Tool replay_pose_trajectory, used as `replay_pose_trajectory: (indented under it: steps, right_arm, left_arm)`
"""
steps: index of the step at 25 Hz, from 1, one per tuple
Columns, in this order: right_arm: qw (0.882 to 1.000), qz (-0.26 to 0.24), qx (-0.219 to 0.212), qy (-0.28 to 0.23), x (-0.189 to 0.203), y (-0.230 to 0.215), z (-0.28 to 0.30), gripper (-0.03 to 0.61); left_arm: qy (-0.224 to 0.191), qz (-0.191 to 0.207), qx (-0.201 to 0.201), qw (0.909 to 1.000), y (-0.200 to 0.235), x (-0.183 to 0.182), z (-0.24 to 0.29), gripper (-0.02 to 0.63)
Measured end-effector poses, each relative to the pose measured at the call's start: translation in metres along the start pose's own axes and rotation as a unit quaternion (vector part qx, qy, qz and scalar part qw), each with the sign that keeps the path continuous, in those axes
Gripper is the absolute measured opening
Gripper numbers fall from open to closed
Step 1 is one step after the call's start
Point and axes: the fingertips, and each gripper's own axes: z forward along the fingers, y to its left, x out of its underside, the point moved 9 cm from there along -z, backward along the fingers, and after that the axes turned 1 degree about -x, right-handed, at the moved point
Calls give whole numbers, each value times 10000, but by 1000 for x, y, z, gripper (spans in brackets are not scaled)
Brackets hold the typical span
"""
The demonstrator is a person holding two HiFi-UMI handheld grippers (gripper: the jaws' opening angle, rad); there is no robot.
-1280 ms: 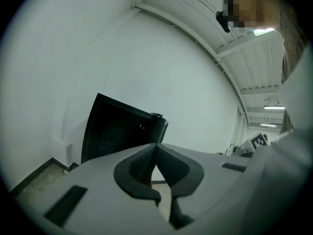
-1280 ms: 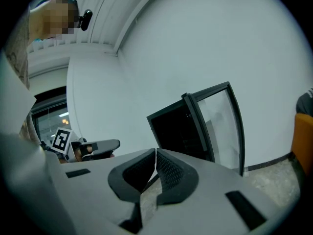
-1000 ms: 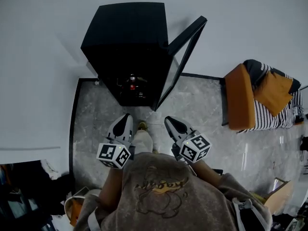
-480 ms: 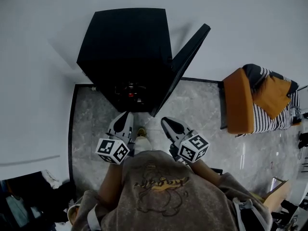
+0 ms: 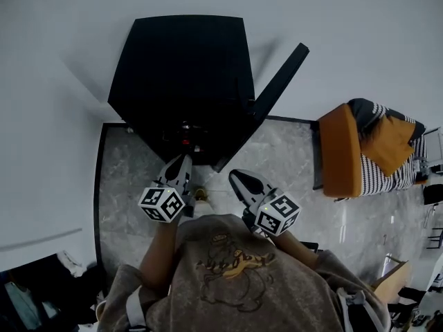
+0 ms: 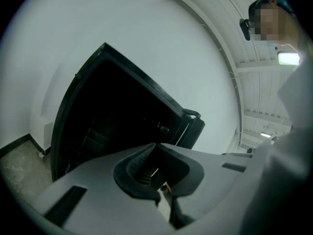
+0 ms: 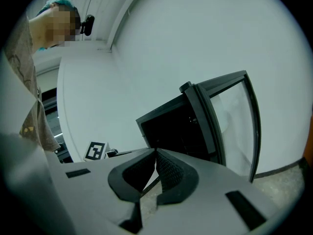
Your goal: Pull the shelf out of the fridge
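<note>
A small black fridge (image 5: 183, 68) stands against the white wall with its glass door (image 5: 273, 99) swung open to the right. Its dark inside (image 6: 112, 126) shows faint shelf lines; a red item (image 5: 185, 140) glints low in the opening. My left gripper (image 5: 181, 166) is shut and empty, its tip just at the fridge's front. My right gripper (image 5: 235, 178) is shut too, empty, a little short of the opening and below the door. In the right gripper view the fridge (image 7: 173, 129) and its door (image 7: 230, 116) lie ahead of the closed jaws.
An orange chair with a striped cushion (image 5: 367, 151) stands at the right on the grey marble floor (image 5: 284, 158). White walls close in behind and to the left of the fridge. Dark clutter (image 5: 34, 296) lies at the lower left. The person's torso fills the bottom.
Both grippers have moved forward toward the fridge; the left tip now reaches its front edge. The head camera has closed in, so the fridge looks larger.
</note>
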Motion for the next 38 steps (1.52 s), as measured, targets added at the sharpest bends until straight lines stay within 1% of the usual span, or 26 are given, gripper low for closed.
replay_pose_trajectory:
  steps: [6, 9, 12, 21, 23, 27, 31, 33, 36, 38]
  right_arm:
    - [9999, -115, 10, 95, -7, -9, 16, 21]
    - [9999, -65, 72, 124, -7, -13, 22, 21]
    - [9997, -11, 112, 212, -6, -19, 30, 21]
    - [9989, 7, 113, 446, -1, -19, 52, 21]
    - [9987, 23, 135, 483, 0, -20, 56, 21]
    - [9982, 41, 172, 566, 3, -22, 62, 21]
    - [9977, 48, 215, 638, 4, -24, 66, 21]
    - [9975, 51, 240, 668, 5, -25, 67, 21]
    - [9970, 70, 274, 720, 7, -26, 68, 21]
    - [9966, 76, 277, 768, 8, -26, 67, 22]
  left_arm:
    - [124, -547, -79, 9984, 39, 14, 31, 6]
    - [172, -847, -134, 9962, 56, 22, 43, 8]
    - [237, -1053, -211, 9939, 73, 28, 57, 9]
    - [266, -1792, -518, 9821, 120, 49, 93, 91]
    - [217, -1958, -655, 9782, 131, 53, 101, 110]
    - [-18, -2299, -965, 9684, 153, 66, 116, 131]
    - [-289, -2745, -1112, 9547, 166, 76, 130, 147]
    - [-281, -2933, -1194, 9481, 173, 83, 137, 150]
    - [-198, -3111, -1311, 9411, 182, 94, 147, 155]
    - [-233, -3297, -1363, 9339, 188, 100, 153, 160]
